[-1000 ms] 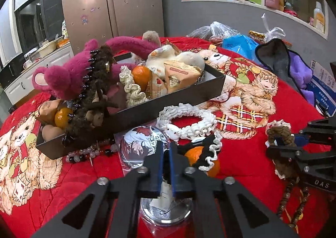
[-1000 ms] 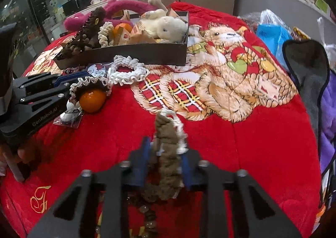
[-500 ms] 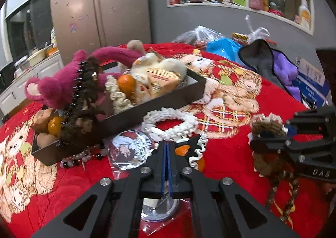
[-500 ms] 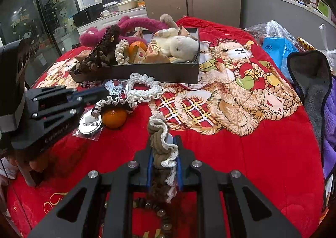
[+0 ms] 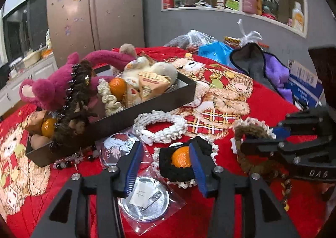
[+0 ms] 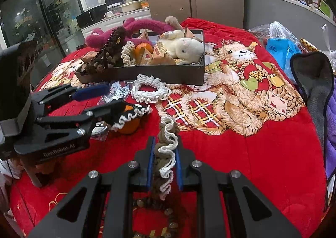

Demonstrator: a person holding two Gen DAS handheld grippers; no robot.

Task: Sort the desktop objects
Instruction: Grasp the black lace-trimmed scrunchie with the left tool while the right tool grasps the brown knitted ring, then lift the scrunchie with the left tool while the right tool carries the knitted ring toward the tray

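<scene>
My left gripper hangs over the red cloth with its jaws opening and nothing pressed between the pads. A round pin badge in a plastic sleeve lies under it. An orange wrapped in a black scrunchie sits against its right finger. My right gripper is shut on a brown scrunchie with white lace trim, which shows in the left wrist view as the brown scrunchie. The dark sorting box behind holds plush toys, oranges and snack packs. A white scrunchie lies before it.
A picture badge and a bead bracelet lie by the box's front wall. A string of brown beads lies under my right gripper. Grey and purple cloths and a blue bag edge the right side.
The left gripper's jaws were shut half a second ago and now stand apart over the badge. The right gripper still holds the brown scrunchie in about the same place.
</scene>
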